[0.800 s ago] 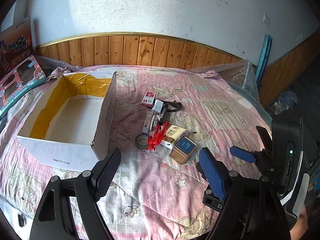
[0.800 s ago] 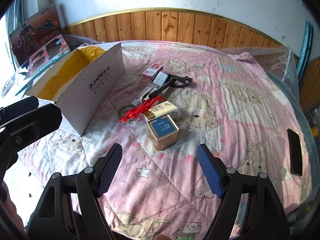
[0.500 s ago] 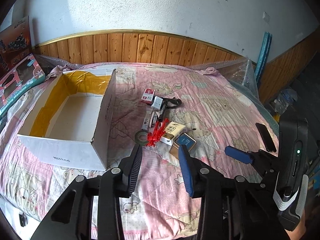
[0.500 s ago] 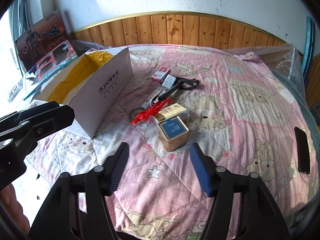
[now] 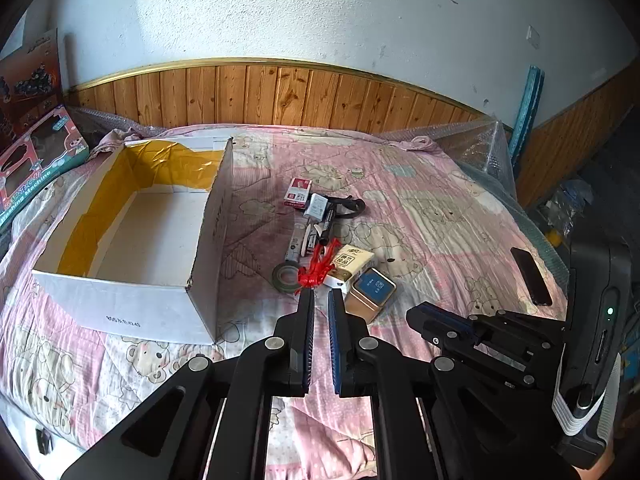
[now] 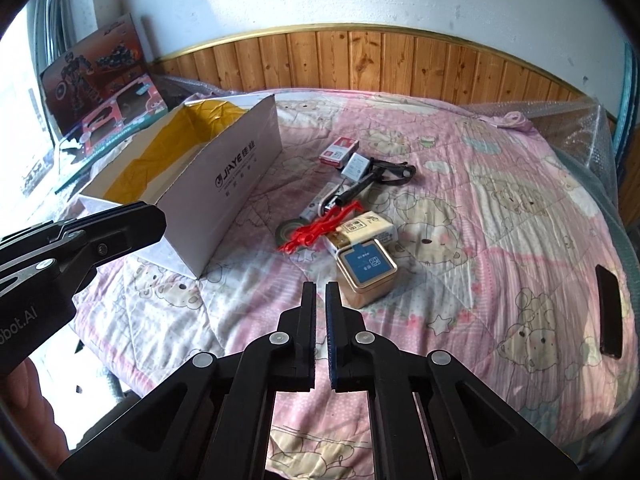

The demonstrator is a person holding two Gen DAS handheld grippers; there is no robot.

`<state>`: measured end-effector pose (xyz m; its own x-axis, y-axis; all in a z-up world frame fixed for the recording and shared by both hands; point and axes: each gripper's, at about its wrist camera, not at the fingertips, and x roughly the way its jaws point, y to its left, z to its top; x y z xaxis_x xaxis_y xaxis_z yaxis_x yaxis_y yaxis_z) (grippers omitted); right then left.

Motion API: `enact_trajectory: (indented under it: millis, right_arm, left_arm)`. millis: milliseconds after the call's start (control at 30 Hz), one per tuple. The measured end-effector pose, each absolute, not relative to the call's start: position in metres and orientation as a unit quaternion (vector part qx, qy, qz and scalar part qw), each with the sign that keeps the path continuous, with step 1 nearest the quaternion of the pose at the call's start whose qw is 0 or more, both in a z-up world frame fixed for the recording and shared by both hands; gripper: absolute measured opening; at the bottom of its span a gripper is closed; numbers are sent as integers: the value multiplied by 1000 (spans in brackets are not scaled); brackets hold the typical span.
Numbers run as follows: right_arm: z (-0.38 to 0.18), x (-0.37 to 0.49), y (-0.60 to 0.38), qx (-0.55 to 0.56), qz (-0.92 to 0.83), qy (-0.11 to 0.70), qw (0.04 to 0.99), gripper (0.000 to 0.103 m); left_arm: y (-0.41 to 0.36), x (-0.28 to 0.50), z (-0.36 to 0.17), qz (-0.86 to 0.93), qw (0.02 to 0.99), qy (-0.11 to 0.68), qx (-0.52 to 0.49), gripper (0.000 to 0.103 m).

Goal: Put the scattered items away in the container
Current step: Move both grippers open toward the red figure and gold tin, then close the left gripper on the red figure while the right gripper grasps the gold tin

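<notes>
Both grippers, left (image 5: 321,300) and right (image 6: 321,294), now pinched empty | white cardboard box (image 5: 160,304) bare | gold square tin (image 6: 366,270) untouched — tidying unstarted

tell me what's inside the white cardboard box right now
The white cardboard box shows only a bare white floor and yellow lining; its near wall hides the front strip of floor.

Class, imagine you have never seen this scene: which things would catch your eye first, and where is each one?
First the big white cardboard box, open and empty, on the pink quilt's left. Right of it lies a cluster of small items, with a red plastic piece and a gold tin nearest. Both grippers hover short of them, nearly shut.
</notes>
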<state>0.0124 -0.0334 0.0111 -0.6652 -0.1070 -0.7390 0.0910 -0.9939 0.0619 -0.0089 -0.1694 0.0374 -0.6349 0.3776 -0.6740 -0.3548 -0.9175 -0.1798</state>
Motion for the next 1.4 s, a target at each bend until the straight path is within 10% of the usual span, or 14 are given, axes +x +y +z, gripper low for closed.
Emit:
enact_trajectory:
  millis: [367,467,567,800,1400]
  right_arm:
    - [12,3,-32,405,-911,-27,67,9]
    - [10,0,-28,405,-911,-38,64,56]
    - [6,-5,-23,407,-910,-48,68,58]
    - [-10,-19,-10,425,-900,-66,73,58]
    - [-68,-77,17,468,-879,-21,87,58]
  left_arm:
    - [-168,-20,31,902,199,-15,-382,8]
    - [-167,-23,26,900,198,-16,-387,16]
    - [-166,-27,23,903,187,-15,-387,48]
    - [-163,-41,8,897,179,-18,-403,70]
    - [-133,-119,-57,846,242,-48,-473,76]
